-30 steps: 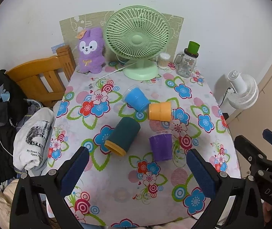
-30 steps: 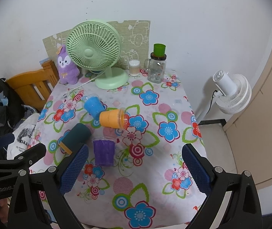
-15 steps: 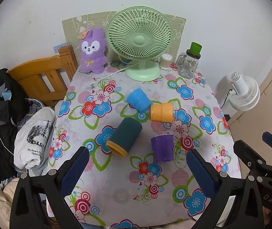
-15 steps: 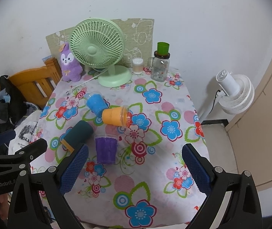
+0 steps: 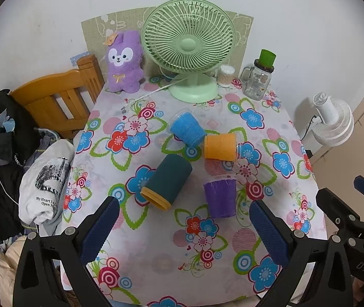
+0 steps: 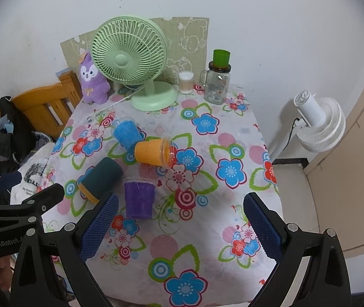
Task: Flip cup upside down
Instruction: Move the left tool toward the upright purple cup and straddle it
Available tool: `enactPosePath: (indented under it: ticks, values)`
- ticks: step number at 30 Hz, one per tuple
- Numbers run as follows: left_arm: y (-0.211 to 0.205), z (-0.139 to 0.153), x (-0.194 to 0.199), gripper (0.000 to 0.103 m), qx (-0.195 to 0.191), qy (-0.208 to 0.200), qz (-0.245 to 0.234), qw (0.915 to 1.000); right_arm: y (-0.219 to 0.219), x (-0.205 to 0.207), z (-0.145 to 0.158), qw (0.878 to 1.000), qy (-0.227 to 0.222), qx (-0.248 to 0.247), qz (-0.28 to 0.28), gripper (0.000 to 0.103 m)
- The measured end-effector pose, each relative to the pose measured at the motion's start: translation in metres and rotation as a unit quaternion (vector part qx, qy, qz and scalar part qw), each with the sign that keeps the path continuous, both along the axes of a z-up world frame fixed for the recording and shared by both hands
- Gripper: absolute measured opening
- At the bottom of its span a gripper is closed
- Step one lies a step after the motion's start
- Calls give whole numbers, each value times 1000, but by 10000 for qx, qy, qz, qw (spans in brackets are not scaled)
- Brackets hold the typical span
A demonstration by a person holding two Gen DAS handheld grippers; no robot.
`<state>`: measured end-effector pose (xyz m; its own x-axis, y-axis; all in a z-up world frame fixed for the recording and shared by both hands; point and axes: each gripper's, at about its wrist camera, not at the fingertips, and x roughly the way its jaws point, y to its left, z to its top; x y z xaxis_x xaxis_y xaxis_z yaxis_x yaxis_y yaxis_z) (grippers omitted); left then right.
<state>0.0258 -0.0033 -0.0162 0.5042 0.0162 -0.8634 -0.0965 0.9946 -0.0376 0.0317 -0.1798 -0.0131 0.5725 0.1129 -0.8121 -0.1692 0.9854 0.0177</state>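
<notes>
Several cups sit mid-table on the flowered cloth. A purple cup (image 5: 220, 199) (image 6: 140, 199) stands upright. A dark teal cup with a yellow rim (image 5: 167, 184) (image 6: 99, 179) lies on its side, as do a blue cup (image 5: 187, 128) (image 6: 127, 134) and an orange cup (image 5: 220, 146) (image 6: 153, 151). My left gripper (image 5: 182, 232) is open and empty above the table's near edge. My right gripper (image 6: 180, 227) is open and empty, held to the right of the left one, with the purple cup just beyond its left finger.
A green desk fan (image 5: 189, 51), a purple plush rabbit (image 5: 124, 61), a glass jar with a green cup on its lid (image 5: 258, 79) and a cotton swab tub (image 5: 226, 75) line the table's back. A wooden chair (image 5: 54, 102) with clothes stands left, a white floor fan (image 5: 332, 122) right.
Both grippers have drawn slightly back and up from the table, so the cups and fan sit a little farther off in view. Both stay open. The cups have not moved.
</notes>
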Motion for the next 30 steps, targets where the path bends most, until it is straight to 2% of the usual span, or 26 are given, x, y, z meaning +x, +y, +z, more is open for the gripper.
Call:
enactPosePath:
  ticks: [11, 17, 30]
  values:
    - [-17, -15, 18, 102, 64, 95, 12, 9999, -9, 24, -8, 9998, 109, -77, 163, 99]
    - [-26, -34, 30, 102, -30, 255, -13, 9997, -17, 36, -19, 9996, 220, -140, 146, 99]
    - [-37, -89, 49, 102, -300, 583, 185, 9977, -31, 64, -68, 9984, 524, -181, 130, 99]
